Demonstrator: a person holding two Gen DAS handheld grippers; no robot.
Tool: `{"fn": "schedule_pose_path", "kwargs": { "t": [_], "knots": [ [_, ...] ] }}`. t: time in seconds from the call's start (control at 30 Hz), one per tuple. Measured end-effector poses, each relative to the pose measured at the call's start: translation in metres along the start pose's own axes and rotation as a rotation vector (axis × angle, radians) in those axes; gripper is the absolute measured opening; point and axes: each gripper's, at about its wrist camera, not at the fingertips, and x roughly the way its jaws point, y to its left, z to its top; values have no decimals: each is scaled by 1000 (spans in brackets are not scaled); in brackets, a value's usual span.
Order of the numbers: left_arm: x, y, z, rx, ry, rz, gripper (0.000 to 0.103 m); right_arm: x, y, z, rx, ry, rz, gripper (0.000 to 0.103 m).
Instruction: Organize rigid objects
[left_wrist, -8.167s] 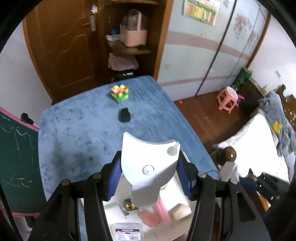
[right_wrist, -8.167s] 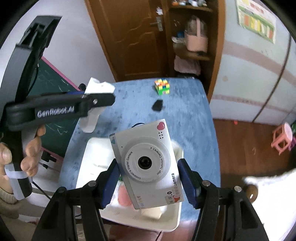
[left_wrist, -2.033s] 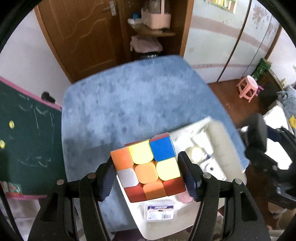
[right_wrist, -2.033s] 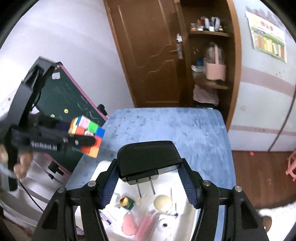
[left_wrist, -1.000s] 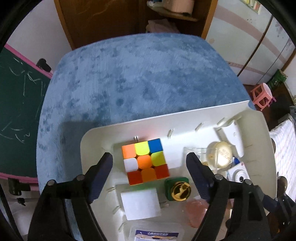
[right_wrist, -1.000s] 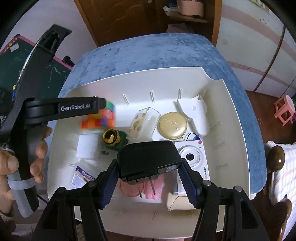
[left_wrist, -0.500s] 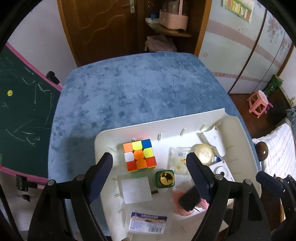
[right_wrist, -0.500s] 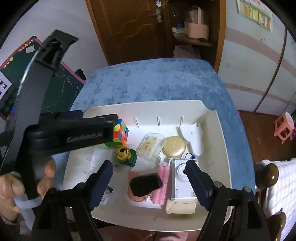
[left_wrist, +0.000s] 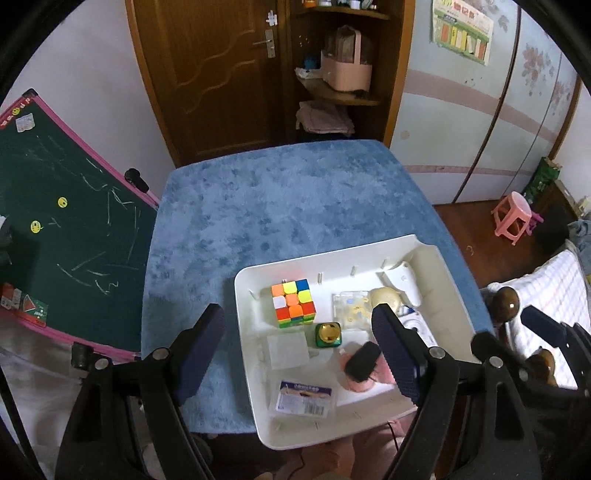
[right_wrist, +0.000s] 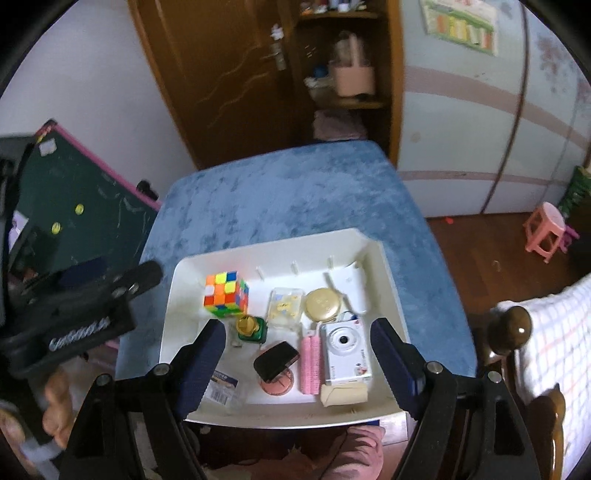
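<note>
Gaping wide and holding nothing, the left tongs (left_wrist: 299, 350) and right tongs (right_wrist: 297, 354) hung above the white plastic tray (right_wrist: 388, 280) on the blue plush surface (left_wrist: 258, 206). In the tray lay the multicoloured puzzle cube (right_wrist: 226, 294) and the black plug adapter (right_wrist: 275, 360).

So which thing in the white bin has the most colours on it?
The puzzle cube, in the bin's far left corner. Its squares are orange, yellow, blue, green, red and white; the other items are mostly one plain colour.
</note>
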Motion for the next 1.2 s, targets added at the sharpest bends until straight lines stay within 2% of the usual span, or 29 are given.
{"fn": "schedule_pose_path", "kwargs": {
  "t": [0.17, 0.3, 0.47, 0.7, 0.93, 1.2],
  "knots": [
    [-27, -5, -3, 0, -31, 6, 84, -25, 2, 9, 33, -25, 3, 81],
    [-39, -7, -1, -20, -46, 5, 84, -43, 6, 19, -1, -62, -21, 81],
    [-50, -7, 4, -61, -69, 40, 84, -57, 6, 31, -19, -83, -11, 81],
    [-58, -4, 9, -120, -94, 95, 84, -59, 9, 44, -78, -73, 5, 81],
    [-59, -1, 11, -147, -96, 126, 84, -56, 13, 57, -120, -81, -23, 81],
    [-52, 0, 15, -165, -77, 124, 84, -53, 15, 65, -146, -94, -31, 81]
  ]
}}
